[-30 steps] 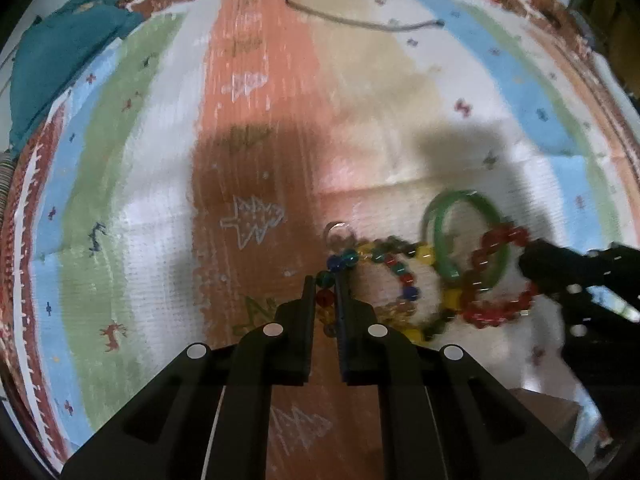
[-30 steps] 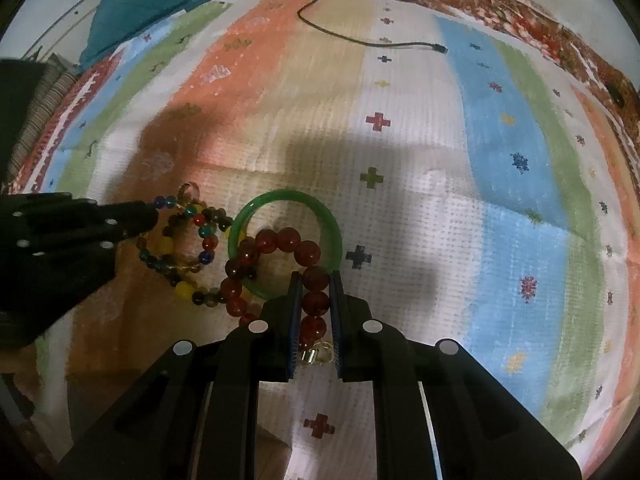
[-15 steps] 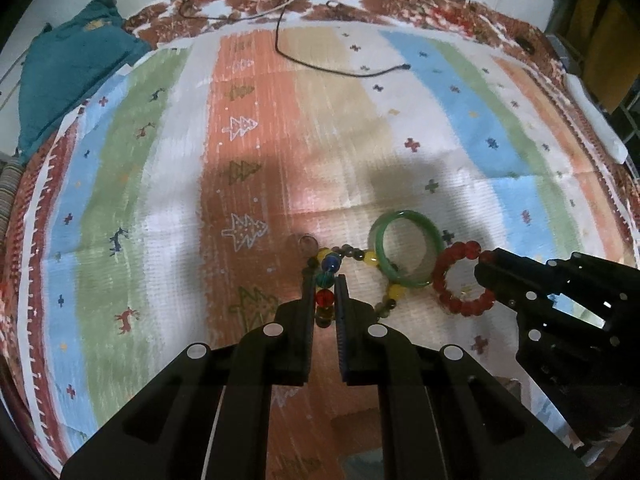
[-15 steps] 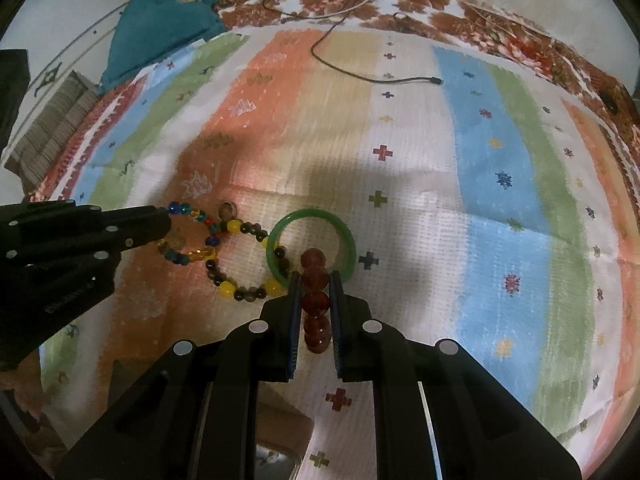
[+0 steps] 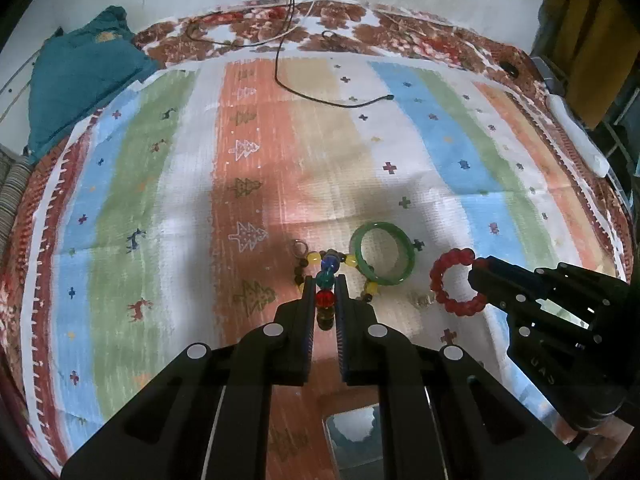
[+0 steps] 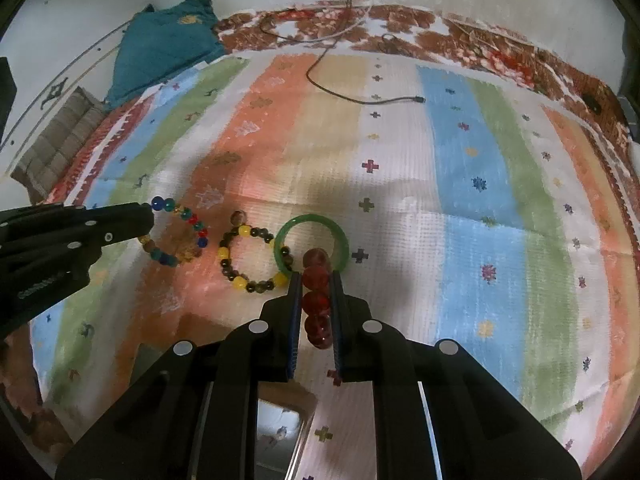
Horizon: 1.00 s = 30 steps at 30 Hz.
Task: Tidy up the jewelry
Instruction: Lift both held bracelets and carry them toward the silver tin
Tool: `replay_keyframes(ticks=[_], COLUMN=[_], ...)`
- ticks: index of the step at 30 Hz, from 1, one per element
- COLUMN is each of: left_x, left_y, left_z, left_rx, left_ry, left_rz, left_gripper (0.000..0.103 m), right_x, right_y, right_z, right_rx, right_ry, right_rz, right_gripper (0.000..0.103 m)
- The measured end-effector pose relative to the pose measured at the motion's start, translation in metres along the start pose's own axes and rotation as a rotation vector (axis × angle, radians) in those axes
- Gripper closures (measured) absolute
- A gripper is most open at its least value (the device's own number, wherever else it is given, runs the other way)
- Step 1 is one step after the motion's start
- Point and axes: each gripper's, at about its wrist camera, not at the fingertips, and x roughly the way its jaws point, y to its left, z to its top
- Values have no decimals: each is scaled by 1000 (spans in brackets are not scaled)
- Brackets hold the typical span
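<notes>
My left gripper [image 5: 325,286] is shut on a multicoloured bead bracelet [image 5: 325,299] and holds it above the striped cloth; the bracelet also shows in the right wrist view [image 6: 180,236]. My right gripper [image 6: 316,280] is shut on a red bead bracelet [image 6: 316,300], lifted off the cloth; it also shows in the left wrist view [image 5: 454,280]. A green bangle [image 6: 312,240] and a yellow-and-brown bead bracelet [image 6: 250,258] lie on the cloth between the grippers. The bangle also shows in the left wrist view [image 5: 382,252].
A striped cloth [image 5: 440,152] covers a patterned red rug. A black cable [image 5: 320,96] lies at the far side. A teal cloth [image 5: 76,80] sits at the far left. A small mirror-like box [image 5: 356,440] lies near the front edge.
Both grippers have lifted and drawn back with their bracelets. The red and multicoloured bracelets have come off the pile; the green bangle and yellow-brown bracelet stay on the cloth.
</notes>
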Motion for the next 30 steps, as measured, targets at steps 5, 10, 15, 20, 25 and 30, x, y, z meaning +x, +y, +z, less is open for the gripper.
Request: replay_keyframes(ticks=[5,10,15,20,25,30], left_x=[-12,-25,-34,-42,-51,-55], left_y=[-5,-10,-15,-20,-25,-28], left_z=[-6,-13,-21,-29,-37,-45], left_rx=[7,18,25,32,44,57], left_ry=[-21,-45,-59,-74,-91,-98], left_rz=[-12,-27,-38,-43,-52,-44], left_gripper=[94,94,94,94,94,94], right_x=[-13,-22,-32,-40,-46,-59], right_y=[5,9,13,17,20,25], right_z=[-5,-10,-15,-21,-25,-33], right_rx=[-8,-20,-28,-43,-47,-48], right_ry=[-26,-36,-57,-70,-81,-105], right_rz=[5,-2,3,8,3,15], right_gripper=[89,89,89,89,89,89])
